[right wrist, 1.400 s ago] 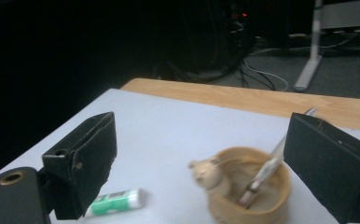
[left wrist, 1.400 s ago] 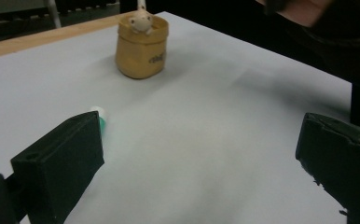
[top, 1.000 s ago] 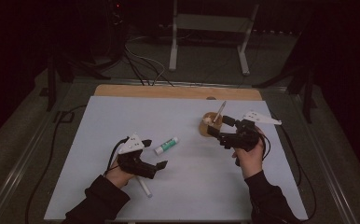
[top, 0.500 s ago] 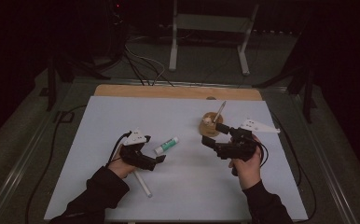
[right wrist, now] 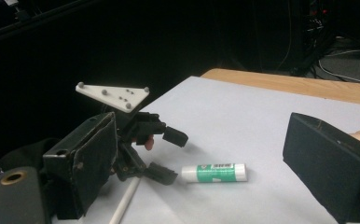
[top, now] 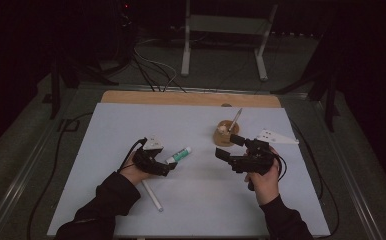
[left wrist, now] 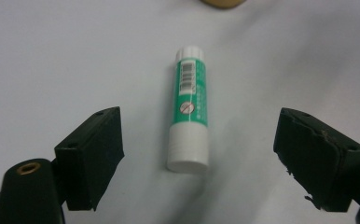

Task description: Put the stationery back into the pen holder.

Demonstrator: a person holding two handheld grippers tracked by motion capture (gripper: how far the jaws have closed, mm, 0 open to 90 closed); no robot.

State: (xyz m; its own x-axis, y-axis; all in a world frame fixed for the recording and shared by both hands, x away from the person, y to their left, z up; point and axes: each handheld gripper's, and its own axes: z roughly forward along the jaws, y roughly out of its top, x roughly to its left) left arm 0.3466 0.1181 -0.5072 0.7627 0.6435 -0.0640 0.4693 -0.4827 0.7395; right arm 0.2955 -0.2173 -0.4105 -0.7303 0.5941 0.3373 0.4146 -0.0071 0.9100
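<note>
A green-and-white glue stick (top: 179,155) lies on the white board (top: 106,130), capped end toward my left gripper (top: 167,165). That gripper is open, with its jaws to either side of the near end of the glue stick (left wrist: 190,109), not touching it. My right gripper (top: 228,146) is held open above the board, pointing left at the glue stick (right wrist: 214,172) and the left gripper (right wrist: 170,156). A small wooden cup (top: 226,133) with a thin stick (top: 235,120) leaning in it stands just behind the right gripper.
A white rod (top: 152,195) lies on the board by the left wrist, also seen as the white rod (right wrist: 124,200) below the left gripper. A wooden strip (top: 181,97) edges the far side of the board. Cables and a metal stand (top: 186,45) are on the floor beyond.
The left gripper has edged forward until its jaws flank the glue stick. The right gripper has drawn back from the cup toward the person and turned left.
</note>
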